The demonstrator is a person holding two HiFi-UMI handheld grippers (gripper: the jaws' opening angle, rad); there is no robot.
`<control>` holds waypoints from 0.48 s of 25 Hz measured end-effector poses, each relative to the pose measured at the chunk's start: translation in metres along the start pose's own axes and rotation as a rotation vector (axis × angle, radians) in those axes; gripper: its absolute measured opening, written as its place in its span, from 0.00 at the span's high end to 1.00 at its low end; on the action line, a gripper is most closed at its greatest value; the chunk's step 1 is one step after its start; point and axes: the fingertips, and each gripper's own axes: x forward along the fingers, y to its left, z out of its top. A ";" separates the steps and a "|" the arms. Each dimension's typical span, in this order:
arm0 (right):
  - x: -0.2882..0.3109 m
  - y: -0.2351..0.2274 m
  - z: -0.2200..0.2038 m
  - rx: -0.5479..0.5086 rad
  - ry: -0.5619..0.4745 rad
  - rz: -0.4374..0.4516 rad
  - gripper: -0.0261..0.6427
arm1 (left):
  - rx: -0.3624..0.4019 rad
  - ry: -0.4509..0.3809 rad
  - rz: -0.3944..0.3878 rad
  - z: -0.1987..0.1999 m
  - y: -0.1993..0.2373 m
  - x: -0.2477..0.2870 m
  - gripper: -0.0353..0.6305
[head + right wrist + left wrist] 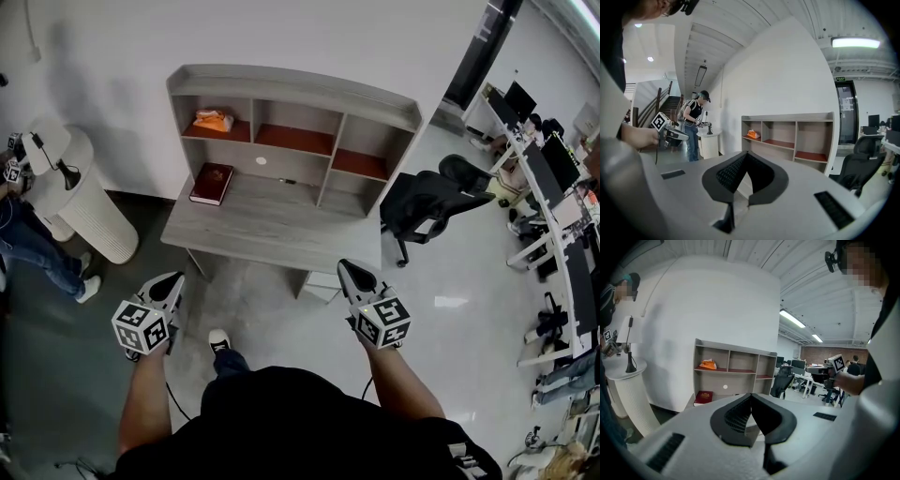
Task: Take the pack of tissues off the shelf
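Note:
The orange pack of tissues (214,120) lies in the left compartment of the grey shelf unit (375,105) at the back of a grey desk (267,225). It also shows in the left gripper view as the pack (708,364), and in the right gripper view as the pack (752,134). My left gripper (174,279) and right gripper (348,267) hover in front of the desk's near edge, well short of the shelf. Both are shut, with nothing between the jaws. In their own views the left gripper (751,395) and right gripper (746,153) have their tips touching.
A red book (212,183) lies on the desk's left side under the shelf, and a small white disc (261,160) sits near it. A white ribbed stand (84,202) and a person are at left. A black office chair (427,202) stands right of the desk, with rows of workstations (553,187) beyond.

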 end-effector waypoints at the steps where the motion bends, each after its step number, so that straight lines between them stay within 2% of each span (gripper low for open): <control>1: 0.002 -0.001 0.000 -0.001 0.000 -0.002 0.95 | 0.000 -0.001 -0.001 0.000 0.001 0.001 0.92; 8: 0.012 0.003 0.008 0.002 -0.008 -0.006 0.95 | 0.013 -0.062 0.003 0.017 0.008 -0.002 0.92; 12: 0.020 0.007 0.010 0.001 -0.002 -0.007 0.95 | 0.010 -0.064 -0.001 0.020 0.017 -0.001 0.92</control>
